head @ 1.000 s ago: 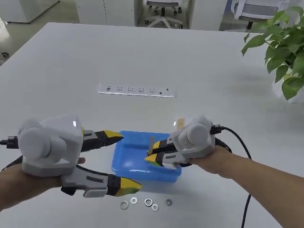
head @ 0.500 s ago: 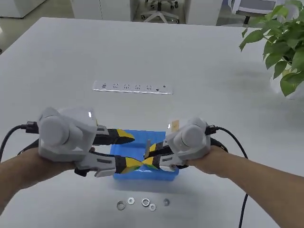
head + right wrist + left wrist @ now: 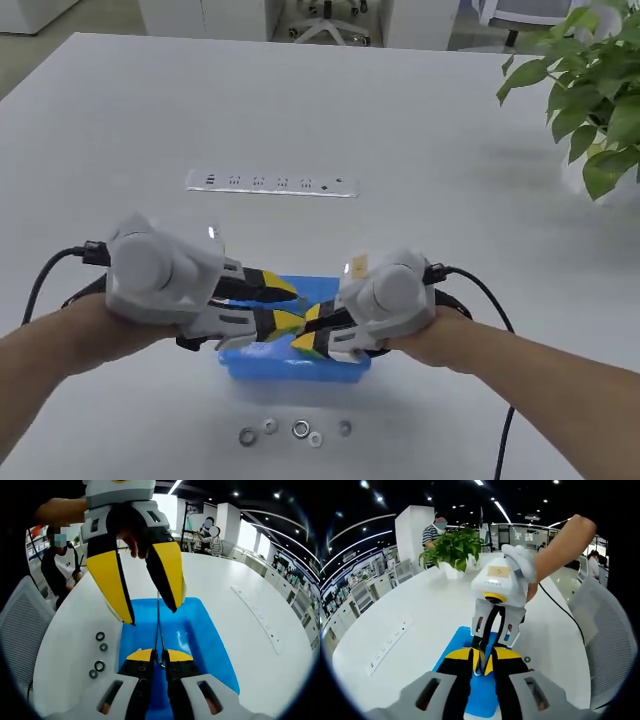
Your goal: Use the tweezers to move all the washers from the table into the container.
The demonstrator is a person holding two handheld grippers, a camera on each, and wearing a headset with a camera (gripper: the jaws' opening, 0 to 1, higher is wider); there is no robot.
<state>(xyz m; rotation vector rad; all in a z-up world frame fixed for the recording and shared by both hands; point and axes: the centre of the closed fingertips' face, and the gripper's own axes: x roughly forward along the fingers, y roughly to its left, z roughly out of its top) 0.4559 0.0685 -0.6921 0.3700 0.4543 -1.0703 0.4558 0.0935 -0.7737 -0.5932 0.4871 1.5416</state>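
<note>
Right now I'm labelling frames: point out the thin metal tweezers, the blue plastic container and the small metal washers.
thin metal tweezers [image 3: 158,630], right gripper view, midway along the shaft
blue plastic container [image 3: 290,366], head view, near outer wall
small metal washers [image 3: 301,429], head view, middle washer of the row

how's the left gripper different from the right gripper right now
The left gripper has its jaws spread apart; the right gripper has its jaws shut on the tweezers. The right gripper holds the tweezers by one end, while the left gripper's jaws stand on either side of the other end. Both hang over the blue container, tips facing each other.
</note>
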